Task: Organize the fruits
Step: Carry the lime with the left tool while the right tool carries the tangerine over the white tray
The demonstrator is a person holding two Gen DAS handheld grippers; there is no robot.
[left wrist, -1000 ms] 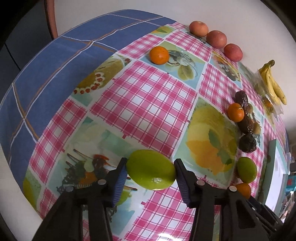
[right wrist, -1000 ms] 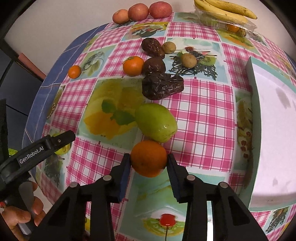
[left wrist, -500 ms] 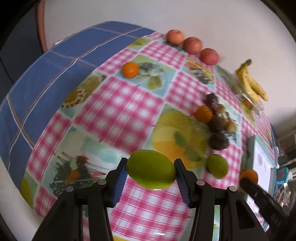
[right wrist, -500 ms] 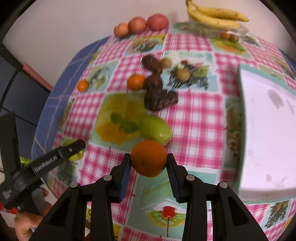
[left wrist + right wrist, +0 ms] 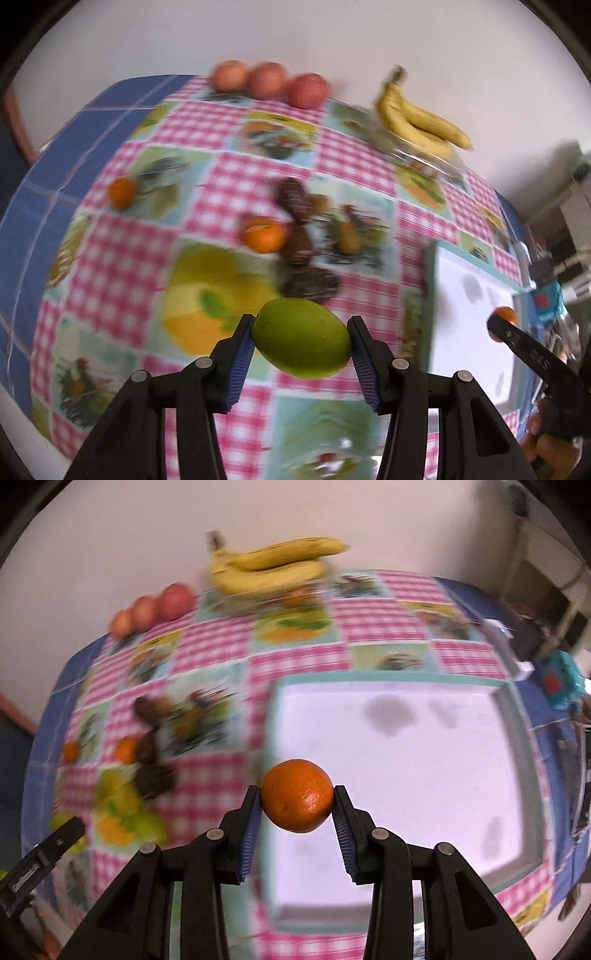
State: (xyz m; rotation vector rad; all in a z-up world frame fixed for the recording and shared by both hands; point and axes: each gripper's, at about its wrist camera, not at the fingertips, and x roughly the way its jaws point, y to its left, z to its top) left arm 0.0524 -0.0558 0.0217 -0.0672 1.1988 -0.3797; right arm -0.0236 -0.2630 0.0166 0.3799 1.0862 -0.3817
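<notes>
My left gripper point(image 5: 301, 328) is shut on a green mango point(image 5: 301, 343), held above the checked tablecloth near the dark dates point(image 5: 312, 284). My right gripper point(image 5: 297, 799) is shut on an orange point(image 5: 297, 800), hanging over the left edge of the white tray point(image 5: 406, 760). In the left wrist view the right gripper point(image 5: 496, 325) with its orange point(image 5: 505, 314) shows over the tray point(image 5: 465, 332) at the right. A second green mango point(image 5: 147, 823) lies on the cloth at the left of the right wrist view, blurred.
Three red apples point(image 5: 267, 79) and a bunch of bananas point(image 5: 417, 118) on a clear package line the far wall edge. Two small oranges point(image 5: 122, 192) point(image 5: 264, 236), dates and kiwis sit mid-table. Cluttered items point(image 5: 554, 679) lie past the tray's right side.
Both grippers have lifted and swung to the right with their fruits. The right one has gone from the cloth to over the tray's edge; the left one now hangs near the dates.
</notes>
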